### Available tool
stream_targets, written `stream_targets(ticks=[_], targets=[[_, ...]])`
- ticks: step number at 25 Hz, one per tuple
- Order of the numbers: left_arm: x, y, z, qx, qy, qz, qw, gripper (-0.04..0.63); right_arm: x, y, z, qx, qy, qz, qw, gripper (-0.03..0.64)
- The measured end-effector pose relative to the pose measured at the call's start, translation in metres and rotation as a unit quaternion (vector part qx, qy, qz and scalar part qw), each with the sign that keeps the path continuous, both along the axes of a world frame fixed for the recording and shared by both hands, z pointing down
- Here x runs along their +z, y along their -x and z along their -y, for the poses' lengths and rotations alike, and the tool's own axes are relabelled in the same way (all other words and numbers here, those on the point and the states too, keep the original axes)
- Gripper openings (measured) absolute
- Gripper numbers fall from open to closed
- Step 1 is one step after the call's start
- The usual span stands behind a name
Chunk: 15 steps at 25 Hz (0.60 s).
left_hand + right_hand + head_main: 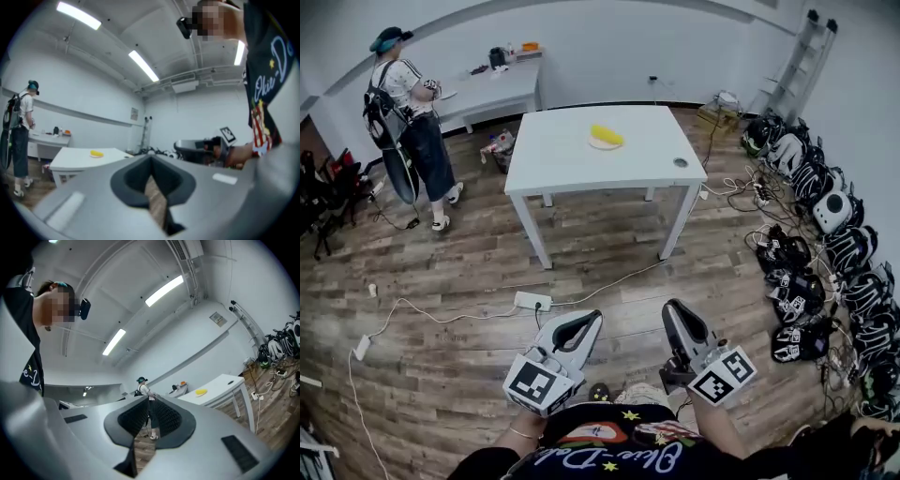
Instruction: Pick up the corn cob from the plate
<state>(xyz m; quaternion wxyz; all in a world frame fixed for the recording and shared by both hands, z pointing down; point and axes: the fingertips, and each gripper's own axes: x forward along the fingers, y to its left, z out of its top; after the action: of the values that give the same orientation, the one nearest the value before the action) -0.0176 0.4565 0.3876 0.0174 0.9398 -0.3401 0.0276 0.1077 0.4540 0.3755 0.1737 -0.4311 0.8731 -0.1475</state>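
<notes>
Head view: we judge that no part of the pick is done. 1 corn cob [607,135] lies on 1 plate [598,146] on the white table [572,164], well ahead of our 2 grippers. The left gripper [584,322] and right gripper [679,313] are close to our body. We have yet to walk up, open the jaws, grasp and lift.

Left gripper view: the jaws are pressed together and hold nothing. The cob [96,153] is far ahead, left of the tips.

Right gripper view: the jaws are likewise closed and empty. The cob [201,392] is far ahead, to the right. 1 other person [142,386] stands beyond the tips.
</notes>
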Motion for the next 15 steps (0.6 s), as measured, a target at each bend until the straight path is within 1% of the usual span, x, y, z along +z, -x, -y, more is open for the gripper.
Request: stream_targets(ticks=[2,4,7,11,15], targets=[[0.003,0.003,0.043,-0.009,0.002,0.016,0.9998,-0.006,0.011,0.005,0.040,-0.008,0.025,-0.011,1.000,0.023],[0.007,0.004,0.085,-0.015,0.008,0.010,0.9998,-0.006,0.018,0.005,0.081,-0.012,0.032,-0.015,0.999,0.023],[0.013,0.002,0.154,-0.016,0.009,-0.012,0.9998,-0.006,0.020,-0.004,0.153,-0.012,0.025,-0.015,1.000,0.023],[0.013,-0.003,0.254,-0.035,0.000,-0.009,0.9993,-0.006,0.017,-0.014,0.260,-0.026,0.018,-0.015,0.999,0.023],[-0.001,-0.018,0.350,-0.051,-0.012,-0.011,0.9985,-0.006,0.006,-0.023,0.362,-0.046,0.002,-0.025,0.999,0.023]])
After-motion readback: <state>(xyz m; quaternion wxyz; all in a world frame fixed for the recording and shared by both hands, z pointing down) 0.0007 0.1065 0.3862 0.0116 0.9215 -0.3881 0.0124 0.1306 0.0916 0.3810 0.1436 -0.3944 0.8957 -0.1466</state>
